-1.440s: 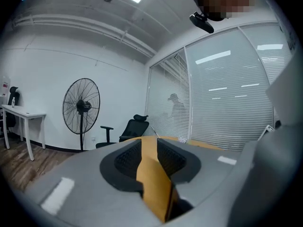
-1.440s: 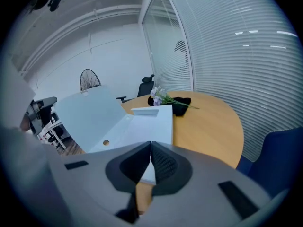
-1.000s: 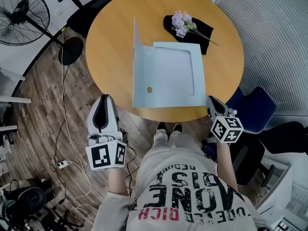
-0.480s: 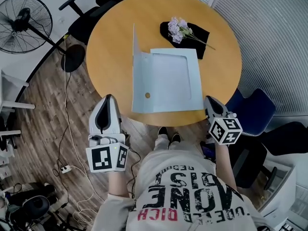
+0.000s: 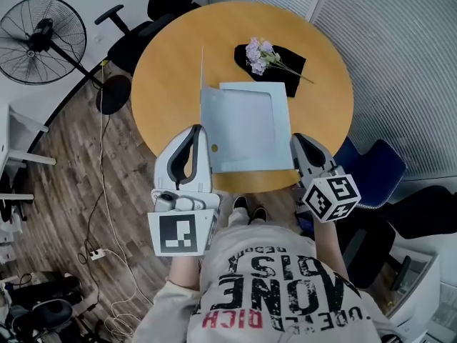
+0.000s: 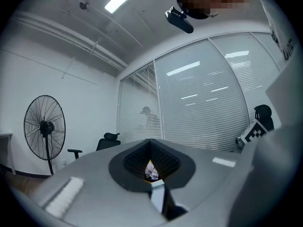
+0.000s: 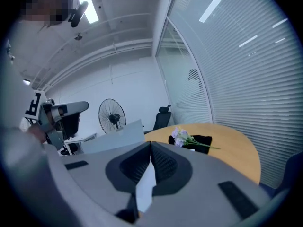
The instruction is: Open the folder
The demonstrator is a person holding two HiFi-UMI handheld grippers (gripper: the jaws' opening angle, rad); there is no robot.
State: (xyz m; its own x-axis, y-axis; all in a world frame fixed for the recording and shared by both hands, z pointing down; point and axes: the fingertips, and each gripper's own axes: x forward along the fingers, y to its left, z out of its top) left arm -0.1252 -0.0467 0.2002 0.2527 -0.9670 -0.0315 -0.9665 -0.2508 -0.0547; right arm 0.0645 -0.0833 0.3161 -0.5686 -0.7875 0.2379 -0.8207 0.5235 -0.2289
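- The pale blue folder [image 5: 246,123] lies on the round wooden counter [image 5: 168,77], with its near edge close to the counter's near rim. Its left cover [image 7: 114,138] stands nearly upright, so I judge it about half open.
- The left claw [image 5: 196,130] is pinched closed on a thin pale blue sliver at the folder's near left corner.
- The right claw [image 5: 298,140] is closed on a pale sheet at the near right corner.
- With both claws on the near edge, a pull could lift or drag the whole folder rather than spread it.
- The upright cover has nothing propping it and could drop back shut.
- The thin sheet could slip from the pads or crease under a hard pinch.
- A forward shove could push the folder into the flowers [image 5: 258,52] on the black cloth [image 5: 289,63], just beyond its far edge.
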